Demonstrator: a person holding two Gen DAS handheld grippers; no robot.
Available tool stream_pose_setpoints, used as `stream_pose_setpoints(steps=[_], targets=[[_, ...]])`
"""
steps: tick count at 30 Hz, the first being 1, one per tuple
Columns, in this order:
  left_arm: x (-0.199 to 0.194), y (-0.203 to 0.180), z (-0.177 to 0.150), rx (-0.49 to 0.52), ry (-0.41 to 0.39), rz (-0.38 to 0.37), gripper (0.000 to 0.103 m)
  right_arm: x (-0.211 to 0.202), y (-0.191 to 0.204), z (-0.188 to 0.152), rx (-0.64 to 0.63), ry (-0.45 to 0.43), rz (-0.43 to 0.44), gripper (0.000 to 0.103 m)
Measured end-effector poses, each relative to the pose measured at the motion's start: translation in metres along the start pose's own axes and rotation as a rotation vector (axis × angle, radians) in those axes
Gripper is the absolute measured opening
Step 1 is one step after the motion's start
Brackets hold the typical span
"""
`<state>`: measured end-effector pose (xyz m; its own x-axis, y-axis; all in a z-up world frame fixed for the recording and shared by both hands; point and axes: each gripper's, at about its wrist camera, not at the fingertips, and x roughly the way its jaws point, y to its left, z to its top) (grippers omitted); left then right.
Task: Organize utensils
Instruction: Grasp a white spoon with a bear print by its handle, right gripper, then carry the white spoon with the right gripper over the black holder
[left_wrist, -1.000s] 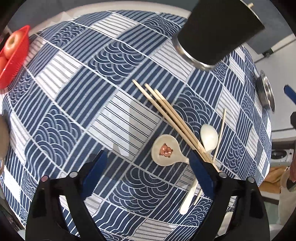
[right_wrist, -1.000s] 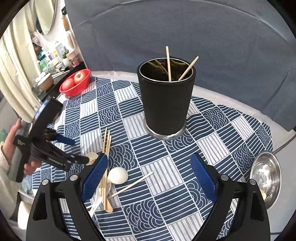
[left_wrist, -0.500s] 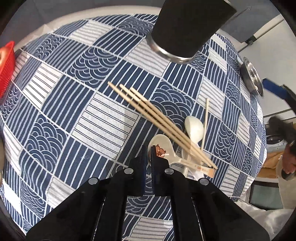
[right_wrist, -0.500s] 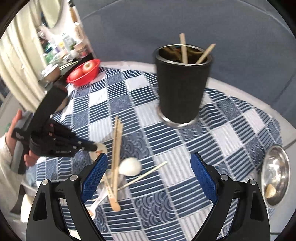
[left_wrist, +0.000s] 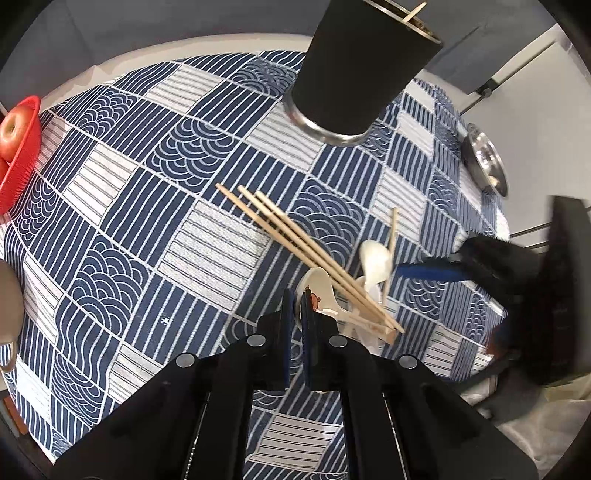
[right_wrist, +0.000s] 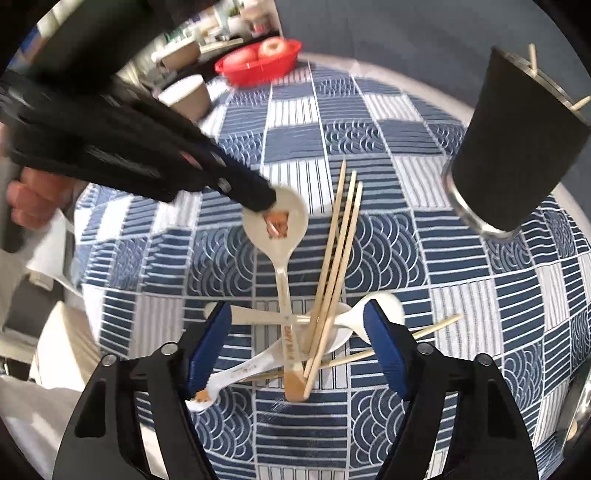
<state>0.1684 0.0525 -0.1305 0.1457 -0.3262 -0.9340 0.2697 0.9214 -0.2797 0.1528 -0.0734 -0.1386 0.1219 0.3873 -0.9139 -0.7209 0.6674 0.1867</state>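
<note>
Checked cloth (left_wrist: 207, 236) — left claw (left_wrist: 295, 306) pinching spoon (right_wrist: 275, 221); right claw (right_wrist: 295, 332) spread.

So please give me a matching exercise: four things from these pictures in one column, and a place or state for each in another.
1. black cylindrical utensil holder
2. red plastic basket
3. left claw
4. right claw

a. open above the spoon handles
b. holds apples
c. holds upright chopsticks
d. shut on the cream spoon's bowl rim

Pairs: 1-c, 2-b, 3-d, 4-a
</note>
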Motion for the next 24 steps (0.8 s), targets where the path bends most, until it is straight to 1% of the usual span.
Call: stream_pose_setpoints(steps=[1, 2, 3, 5, 6, 7, 15, 19, 24], targets=[[-0.001, -0.001, 0.000, -0.001, -0.001, -0.002, 0.005, 0.005, 0.000, 0.000, 0.009, 0.009, 0.004, 0.046], [-0.002, -0.002, 0.000, -0.003, -0.001, -0.002, 0.005, 0.014, 0.000, 0.001, 0.010, 0.046, 0.015, 0.025], [-0.002, -0.003, 0.000, -0.002, -0.002, 0.004, 0.005, 0.020, 0.002, 0.002, 0.001, 0.086, 0.029, 0.009], [-0.007, -0.006, 0.001, 0.011, -0.011, 0.019, 0.005, 0.018, 0.007, 0.003, -0.022, 0.080, 0.020, 0.008], [-0.011, -0.008, 0.002, 0.019, -0.021, 0.022, 0.005, 0.015, 0.008, 0.003, -0.021, 0.073, 0.030, 0.008], [-0.014, -0.009, 0.002, 0.024, -0.026, 0.026, 0.005, 0.010, 0.007, 0.004, -0.003, 0.059, 0.047, 0.008], [-0.046, -0.018, 0.021, 0.054, -0.081, 0.033, 0.005, -0.026, -0.002, 0.016, 0.040, -0.031, 0.067, 0.008], [-0.065, -0.024, 0.032, 0.066, -0.121, 0.044, 0.005, -0.047, -0.009, 0.030, 0.035, -0.083, 0.044, 0.008], [-0.090, -0.037, 0.048, 0.105, -0.163, 0.096, 0.005, -0.072, -0.018, 0.043, 0.016, -0.142, 0.020, 0.008]])
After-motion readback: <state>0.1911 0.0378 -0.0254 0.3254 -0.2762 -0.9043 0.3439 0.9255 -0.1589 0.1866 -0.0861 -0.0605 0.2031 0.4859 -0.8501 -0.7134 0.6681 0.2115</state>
